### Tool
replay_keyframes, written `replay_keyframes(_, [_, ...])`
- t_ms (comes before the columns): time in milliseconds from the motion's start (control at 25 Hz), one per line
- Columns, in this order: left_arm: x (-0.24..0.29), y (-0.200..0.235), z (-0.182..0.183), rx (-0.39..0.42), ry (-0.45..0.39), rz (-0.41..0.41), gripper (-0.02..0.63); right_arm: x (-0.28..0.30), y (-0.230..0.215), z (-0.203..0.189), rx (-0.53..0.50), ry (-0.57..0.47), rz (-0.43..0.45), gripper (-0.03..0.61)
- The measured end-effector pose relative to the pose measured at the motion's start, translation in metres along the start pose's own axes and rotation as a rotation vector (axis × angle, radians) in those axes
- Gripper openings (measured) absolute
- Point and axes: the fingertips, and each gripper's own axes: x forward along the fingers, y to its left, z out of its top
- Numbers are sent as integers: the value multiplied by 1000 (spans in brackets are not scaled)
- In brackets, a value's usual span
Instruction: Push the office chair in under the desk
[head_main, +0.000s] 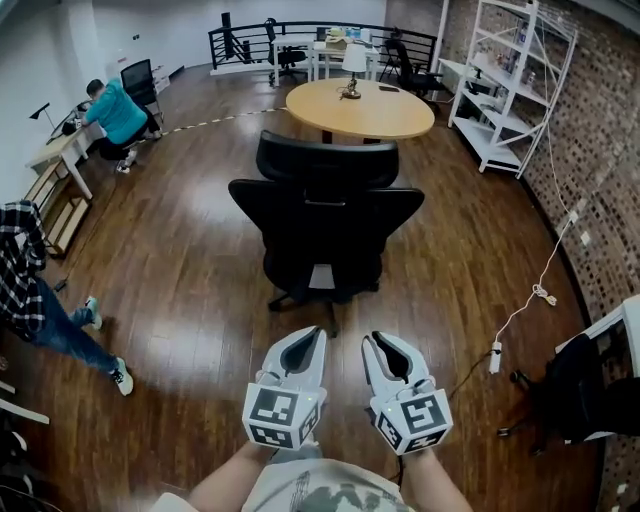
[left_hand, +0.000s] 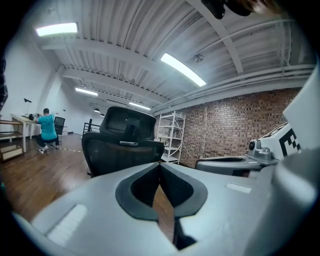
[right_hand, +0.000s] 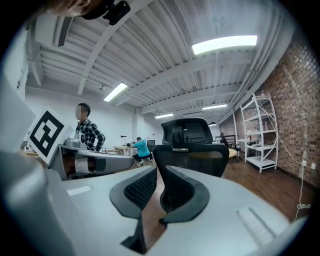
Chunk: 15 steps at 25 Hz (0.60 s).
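Note:
A black office chair (head_main: 325, 215) with a headrest stands on the wooden floor, its back turned to me. Just beyond it is a round wooden table (head_main: 395, 118). Both grippers are low in the head view, a short way from the chair and touching nothing. My left gripper (head_main: 318, 332) is shut, its tips meeting (left_hand: 160, 165), with the chair (left_hand: 122, 145) ahead of it. My right gripper (head_main: 372, 340) has a narrow gap between its jaws (right_hand: 158, 169) and nothing in it; the chair (right_hand: 192, 145) fills the middle of its view.
A small lamp (head_main: 353, 65) stands on the round table. White shelving (head_main: 510, 90) lines the brick wall at right. A white cable with a plug (head_main: 495, 355) lies on the floor at right. One person in teal (head_main: 115, 115) sits at a left desk; another in plaid (head_main: 30, 290) stands at far left.

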Motion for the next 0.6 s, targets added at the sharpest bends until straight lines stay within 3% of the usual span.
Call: replay_keyframes(600, [42,74,23,7,-16,-31,11,76,-10,18,-11,-21,-45,78])
